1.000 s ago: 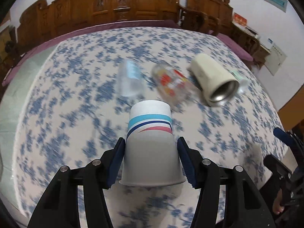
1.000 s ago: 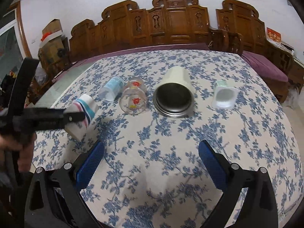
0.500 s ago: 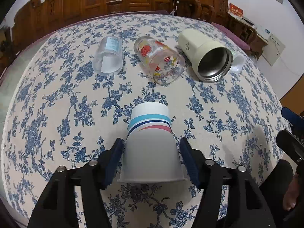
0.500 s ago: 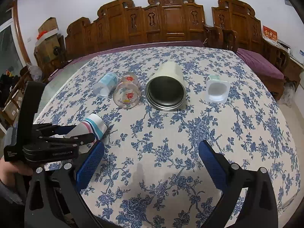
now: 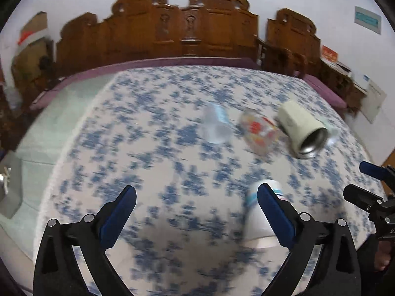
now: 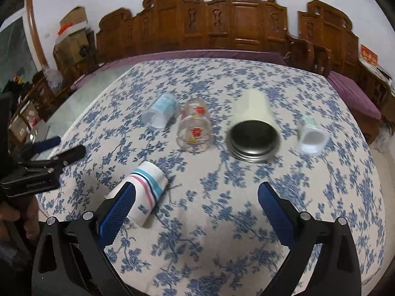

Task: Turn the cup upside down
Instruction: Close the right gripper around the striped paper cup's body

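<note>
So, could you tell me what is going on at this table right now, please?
A person holds a gripper in each hand over a floral tablecloth. The striped paper cup stands upside down, mouth on the cloth. The left gripper is open and beside it, holding nothing. The right gripper is open too. Four other cups lie on their sides beyond.

white cup (image 6: 145,192) with blue, pink stripes; blue-flowered tablecloth (image 6: 222,222).
</note>
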Action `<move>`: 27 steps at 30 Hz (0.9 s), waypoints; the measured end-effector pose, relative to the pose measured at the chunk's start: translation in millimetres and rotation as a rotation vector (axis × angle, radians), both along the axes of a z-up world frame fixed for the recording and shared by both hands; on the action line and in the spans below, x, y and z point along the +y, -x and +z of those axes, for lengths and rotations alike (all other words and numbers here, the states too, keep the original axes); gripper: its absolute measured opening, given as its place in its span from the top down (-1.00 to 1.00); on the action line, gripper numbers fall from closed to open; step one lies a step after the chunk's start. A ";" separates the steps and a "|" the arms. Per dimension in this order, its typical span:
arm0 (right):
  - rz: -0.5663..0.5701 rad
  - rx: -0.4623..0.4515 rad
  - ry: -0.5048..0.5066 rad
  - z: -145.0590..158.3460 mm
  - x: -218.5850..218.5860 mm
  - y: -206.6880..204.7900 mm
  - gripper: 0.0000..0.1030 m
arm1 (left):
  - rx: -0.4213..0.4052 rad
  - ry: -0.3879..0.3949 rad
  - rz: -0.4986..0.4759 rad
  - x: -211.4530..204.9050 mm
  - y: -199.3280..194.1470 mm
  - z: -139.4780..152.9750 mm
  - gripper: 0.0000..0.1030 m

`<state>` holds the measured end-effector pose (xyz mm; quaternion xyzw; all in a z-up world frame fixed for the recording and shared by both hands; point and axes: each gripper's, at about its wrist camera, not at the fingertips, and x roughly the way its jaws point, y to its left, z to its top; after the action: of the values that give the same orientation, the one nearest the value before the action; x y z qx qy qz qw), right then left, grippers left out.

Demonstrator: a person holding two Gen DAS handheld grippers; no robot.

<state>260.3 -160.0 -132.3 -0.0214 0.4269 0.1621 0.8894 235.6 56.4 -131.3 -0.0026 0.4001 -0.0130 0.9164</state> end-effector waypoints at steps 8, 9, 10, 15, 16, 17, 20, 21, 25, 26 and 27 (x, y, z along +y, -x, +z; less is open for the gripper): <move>0.059 0.150 -0.016 -16.7 44.6 -35.0 -0.85 | -0.037 0.029 0.050 39.9 0.2 11.5 -0.84; 0.060 0.197 -0.033 -22.8 49.4 -41.4 -0.81 | -0.041 0.020 0.056 42.5 0.1 11.7 -0.84; 0.057 0.235 -0.050 -28.1 52.6 -45.9 -0.80 | -0.043 0.015 0.060 43.9 0.1 11.4 -0.84; 0.025 0.417 -0.111 -58.3 65.6 -62.2 -0.75 | -0.022 0.038 0.068 52.8 -4.4 3.9 -0.84; 0.023 0.441 -0.118 -62.3 67.8 -64.3 -0.75 | -0.019 0.040 0.068 53.1 -4.8 2.8 -0.84; 0.015 0.467 -0.124 -66.8 70.1 -66.1 -0.74 | -0.015 0.040 0.066 52.8 -5.5 1.5 -0.84; 0.003 0.519 -0.141 -75.9 74.5 -68.4 -0.73 | -0.012 0.043 0.062 51.7 -5.7 0.5 -0.84; -0.002 0.540 -0.154 -79.3 76.3 -68.8 -0.72 | -0.012 0.043 0.061 51.3 -6.0 0.3 -0.84; -0.007 0.590 -0.160 -88.4 80.7 -72.6 -0.68 | -0.006 0.041 0.058 50.1 -6.7 -1.3 -0.84; -0.011 0.598 -0.160 -90.1 80.4 -74.5 -0.67 | -0.004 0.043 0.058 49.9 -6.9 -1.7 -0.84; -0.015 0.608 -0.164 -92.0 79.9 -76.3 -0.65 | -0.004 0.044 0.058 50.0 -7.1 -1.6 -0.84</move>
<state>336.6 -80.1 -224.3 0.1029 0.6590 0.1885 0.7208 242.7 106.4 -132.9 -0.0342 0.3976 0.0046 0.9169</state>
